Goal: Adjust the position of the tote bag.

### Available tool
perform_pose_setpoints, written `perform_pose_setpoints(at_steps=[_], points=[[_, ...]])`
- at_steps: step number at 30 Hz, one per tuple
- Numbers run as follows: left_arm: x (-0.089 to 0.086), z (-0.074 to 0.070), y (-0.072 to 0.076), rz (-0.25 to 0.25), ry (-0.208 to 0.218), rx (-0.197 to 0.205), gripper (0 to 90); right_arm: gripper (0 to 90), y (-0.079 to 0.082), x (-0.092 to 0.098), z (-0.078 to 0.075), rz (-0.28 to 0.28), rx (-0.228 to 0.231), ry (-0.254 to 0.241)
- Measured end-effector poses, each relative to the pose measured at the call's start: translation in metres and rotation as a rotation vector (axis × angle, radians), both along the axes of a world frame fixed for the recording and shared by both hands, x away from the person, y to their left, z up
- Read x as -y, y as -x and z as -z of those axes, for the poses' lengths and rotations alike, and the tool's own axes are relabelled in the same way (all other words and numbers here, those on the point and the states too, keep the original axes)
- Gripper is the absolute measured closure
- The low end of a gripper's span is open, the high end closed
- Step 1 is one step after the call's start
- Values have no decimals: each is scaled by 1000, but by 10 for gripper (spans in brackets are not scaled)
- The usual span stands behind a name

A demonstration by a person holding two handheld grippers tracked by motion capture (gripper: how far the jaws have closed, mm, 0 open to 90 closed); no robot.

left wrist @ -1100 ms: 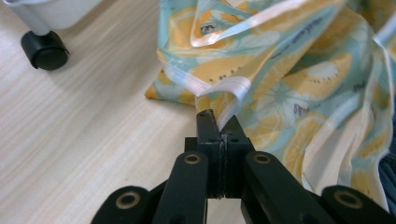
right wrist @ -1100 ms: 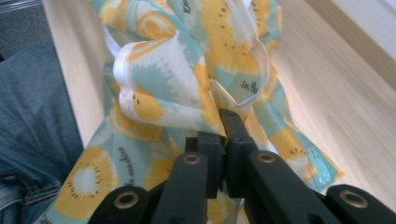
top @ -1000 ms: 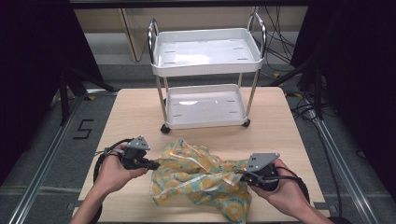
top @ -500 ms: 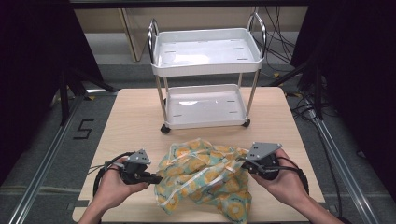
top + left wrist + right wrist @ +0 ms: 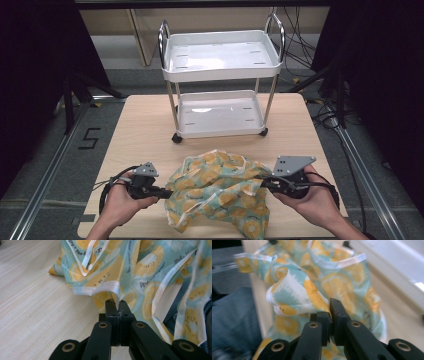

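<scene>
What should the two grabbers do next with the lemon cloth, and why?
Probably pull the hands apart and lift a little to spread it. The left gripper and the right gripper are each shut on an edge of the cloth, which lies bunched in folds on the table between them and hangs partly over the near edge.

The right gripper (image 5: 329, 306) rises from the bottom edge with its two black jaws pressed together on a fold of thin cloth printed with orange slices on a pale teal ground and hemmed in white (image 5: 297, 293). The pinched fold bulges to the left of the jaws, and the rest of the cloth spreads behind them, crumpled. It lies on a light wooden table (image 5: 402, 325). At the upper right runs a blurred white edge (image 5: 392, 258). Blue fabric (image 5: 234, 315) shows at the lower left.
</scene>
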State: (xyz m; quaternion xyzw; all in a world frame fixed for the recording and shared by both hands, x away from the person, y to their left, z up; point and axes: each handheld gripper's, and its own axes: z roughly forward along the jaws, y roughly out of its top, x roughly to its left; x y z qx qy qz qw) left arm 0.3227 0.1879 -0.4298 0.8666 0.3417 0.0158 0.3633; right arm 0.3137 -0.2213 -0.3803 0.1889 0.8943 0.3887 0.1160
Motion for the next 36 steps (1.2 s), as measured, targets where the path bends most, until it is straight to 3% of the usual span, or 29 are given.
perform_pose_setpoints(at_steps=[3, 4, 6, 7, 8, 11, 15, 18, 19, 21, 24, 27, 31, 34, 36], points=[[-1, 0, -2, 2, -7, -2, 887, 859, 4, 7, 5, -28, -31, -3], [-1, 1, -2, -3, -3, -1, 887, 856, 6, 10, 6, -9, -50, 1], [0, 2, -4, -14, -4, -6, 887, 839, 8, 13, 10, -44, -74, 3], [-1, 1, -6, 6, -17, -2, 887, 833, 10, 15, 12, -50, -85, 5], [1, 3, -6, -15, -1, -4, 887, 817, 13, 14, 14, -53, -115, -2], [3, 4, -8, -13, -11, -5, 887, 785, 16, 15, 21, -113, -137, 21], [4, 4, -8, -28, 4, -4, 887, 683, 16, 22, 24, -111, -182, 15], [0, 3, -10, -9, -24, 4, 887, 571, 16, 28, 16, -97, -182, -37], [1, 4, -9, -37, -16, 1, 887, 548, 16, 30, 14, -82, -179, -60], [0, 3, -10, -47, -28, 6, 887, 514, 17, 34, 7, -78, -187, -80], [2, 3, -9, -65, -24, 17, 887, 484, 14, 39, -1, -79, -139, -120], [4, 2, -8, -50, -19, 33, 886, 475, 8, 43, -9, 0, -120, -154], [4, 0, -6, -51, -16, 42, 886, 457, -5, 43, -4, 81, -109, -124], [2, -1, -5, -53, -17, 44, 885, 437, -7, 37, 9, 64, -147, -101], [0, 0, -4, -70, -12, 41, 885, 419, -5, 35, 17, 95, -175, -99]])
